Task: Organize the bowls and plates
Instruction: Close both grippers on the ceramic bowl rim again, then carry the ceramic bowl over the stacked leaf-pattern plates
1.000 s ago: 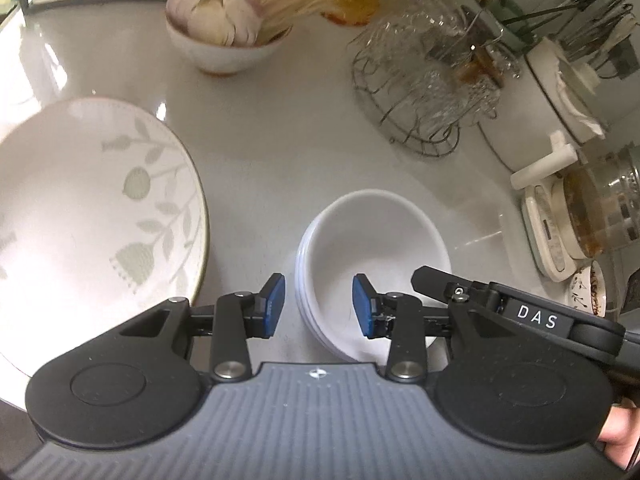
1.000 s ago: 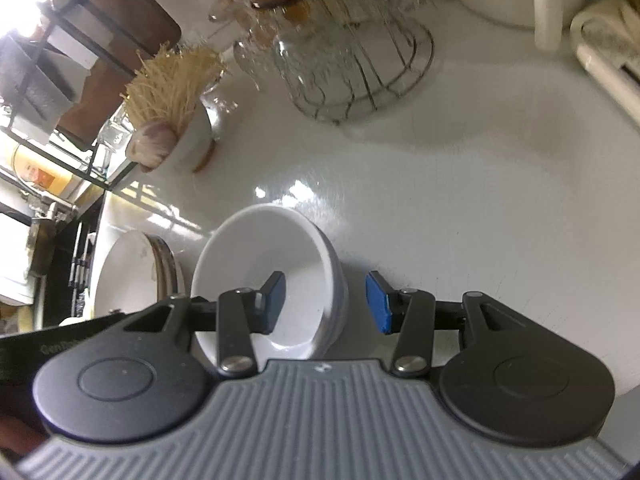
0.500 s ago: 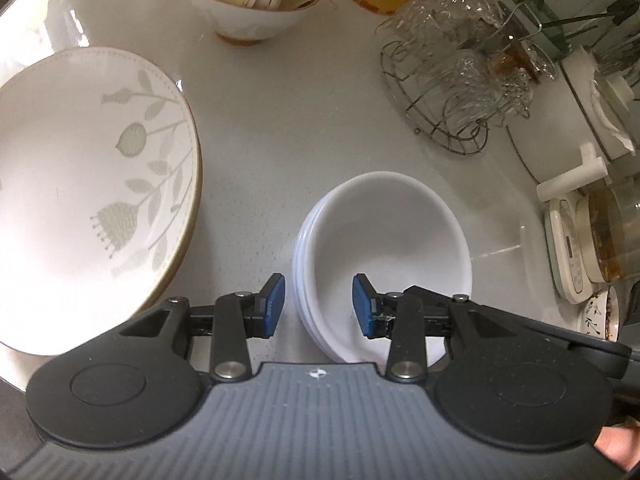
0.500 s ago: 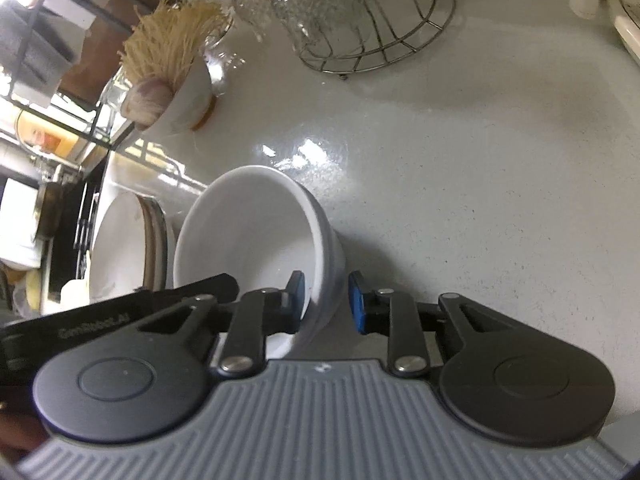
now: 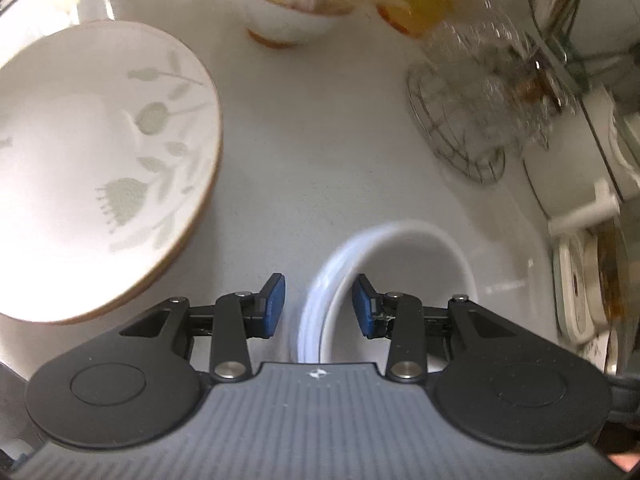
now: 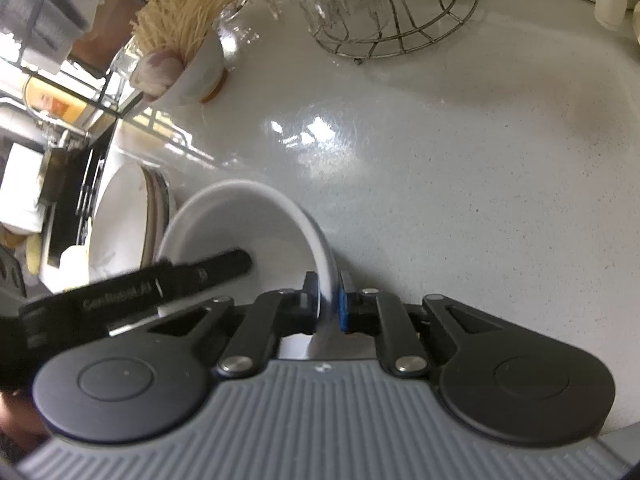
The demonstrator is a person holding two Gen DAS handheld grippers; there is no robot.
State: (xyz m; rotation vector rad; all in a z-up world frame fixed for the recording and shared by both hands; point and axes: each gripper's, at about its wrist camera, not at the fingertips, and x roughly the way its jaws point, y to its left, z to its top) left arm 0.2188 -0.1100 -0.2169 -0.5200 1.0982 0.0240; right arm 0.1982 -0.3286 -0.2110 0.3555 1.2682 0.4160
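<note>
Right now I'm pinching the near rim of the white bowl with the right hand-held gripper, pads pressed onto the wall from inside and outside, since the rim is the only thin edge a two-finger grip can take. The bowl is sitting on the white surface, near centre, just right of the floral plate. In the left view its rim is looking layered, so probably it's a nested stack, can't tell how many. I'm keeping the left hand-held gripper spread, one pad outside the bowl's left rim and one over the inside, not touching as far as I can tell; likely I'm holding it ready to steady or take the opposite side. The plate is resting on more plates at the left. A wire rack of glasses and a garlic bowl are sitting far back, well apart.
</note>
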